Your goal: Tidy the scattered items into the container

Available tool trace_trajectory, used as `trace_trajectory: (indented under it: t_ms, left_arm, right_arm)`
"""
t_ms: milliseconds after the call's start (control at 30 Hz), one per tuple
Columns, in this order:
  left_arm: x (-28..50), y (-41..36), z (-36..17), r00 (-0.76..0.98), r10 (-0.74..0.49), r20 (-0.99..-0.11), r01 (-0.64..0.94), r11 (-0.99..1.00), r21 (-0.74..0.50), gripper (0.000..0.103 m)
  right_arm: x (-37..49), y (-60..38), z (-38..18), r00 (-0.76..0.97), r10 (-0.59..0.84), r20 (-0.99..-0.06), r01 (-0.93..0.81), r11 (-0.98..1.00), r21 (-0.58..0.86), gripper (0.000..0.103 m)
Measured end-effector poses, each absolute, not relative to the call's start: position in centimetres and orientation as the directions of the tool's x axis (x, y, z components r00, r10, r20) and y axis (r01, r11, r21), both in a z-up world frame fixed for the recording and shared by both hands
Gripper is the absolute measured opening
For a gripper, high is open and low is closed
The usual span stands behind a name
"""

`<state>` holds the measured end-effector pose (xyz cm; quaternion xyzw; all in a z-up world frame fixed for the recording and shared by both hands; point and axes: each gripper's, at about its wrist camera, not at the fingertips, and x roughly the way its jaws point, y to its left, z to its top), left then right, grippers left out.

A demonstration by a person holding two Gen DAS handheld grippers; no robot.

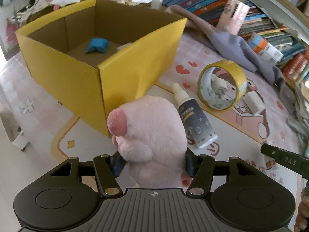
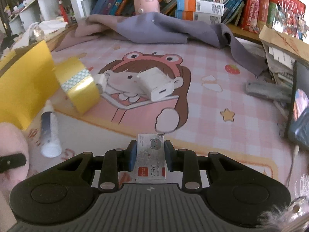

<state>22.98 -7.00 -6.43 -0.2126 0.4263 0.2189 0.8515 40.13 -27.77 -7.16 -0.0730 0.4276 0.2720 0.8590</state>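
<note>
Left wrist view: left gripper [image 1: 152,164] clamps the plush toy [image 1: 152,127], soft and light, gripped mid-body, near the yellow box [image 1: 81,89]. Right gripper [image 2: 150,155] pinches the rigid staple box [image 2: 150,154].

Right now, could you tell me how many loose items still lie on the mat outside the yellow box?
3: the tape roll beside the yellow box, the small bottle lying in front of it, and the white charger behind the roll. Others may be hidden.
</note>
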Motion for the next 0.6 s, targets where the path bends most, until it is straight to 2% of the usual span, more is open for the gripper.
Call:
trace_trajectory:
  t_ms: [267,600]
  left_arm:
    - [20.8,-6.8,-5.0,0.55,0.134,-0.824,-0.495,0.847,-0.193,0.058]
    - [18.4,-6.3,-4.4,0.541,0.0,-0.841,-0.392,0.885,-0.252,0.058]
  right_arm:
    - [37.1,-28.8,-5.2,0.438,0.466,-0.768,-0.577,0.801,0.157,0.028]
    - [34.7,-29.3,-4.5,0.428,0.496,-0.756,-0.61,0.775,0.163,0.028]
